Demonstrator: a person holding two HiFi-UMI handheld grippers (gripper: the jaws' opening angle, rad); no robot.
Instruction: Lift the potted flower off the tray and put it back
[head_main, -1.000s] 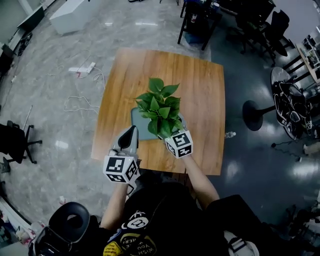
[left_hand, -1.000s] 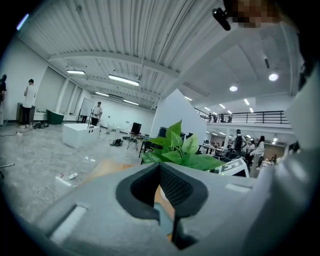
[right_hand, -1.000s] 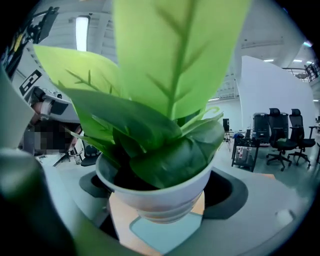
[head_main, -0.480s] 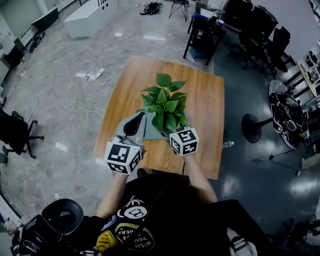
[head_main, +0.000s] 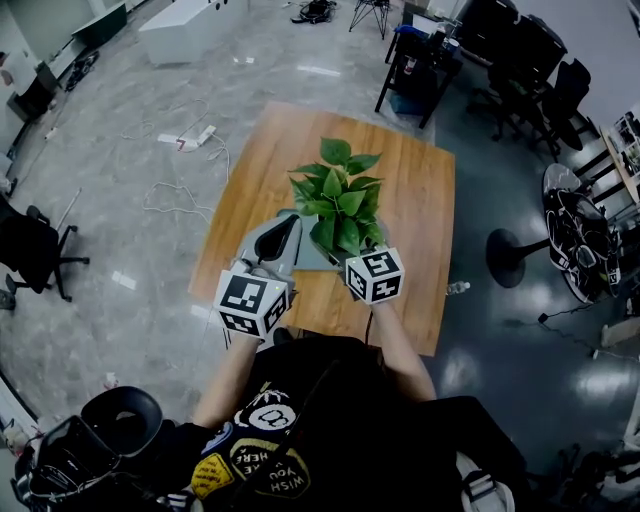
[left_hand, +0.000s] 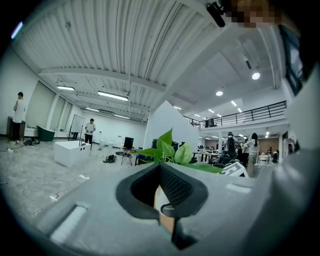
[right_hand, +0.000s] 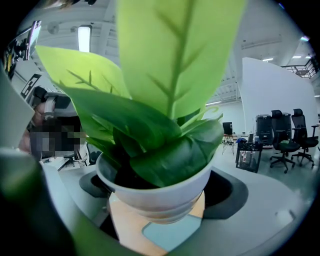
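Observation:
The potted flower (head_main: 338, 200), green leaves in a white pot (right_hand: 160, 192), hangs in the air with my right gripper (right_hand: 159, 200) shut on the pot's sides. Below the pot the grey-blue tray (right_hand: 167, 235) lies on the wooden table (head_main: 410, 200), a clear gap between them. In the head view the tray (head_main: 312, 257) shows between the two grippers. My left gripper (head_main: 283, 228) is held up beside the plant on its left, jaws together with nothing between them; its tip (left_hand: 162, 167) points past the leaves (left_hand: 172, 150).
The square table stands alone on a shiny grey floor. Cables and a power strip (head_main: 195, 137) lie to its left, a black desk (head_main: 420, 60) and office chairs stand behind, a round stool base (head_main: 510, 255) at right. Several people (left_hand: 90, 131) stand far off.
The right gripper has risen with the pot, taking it up off the tray. The left gripper has come up too, beside the plant. My head view has shifted slightly.

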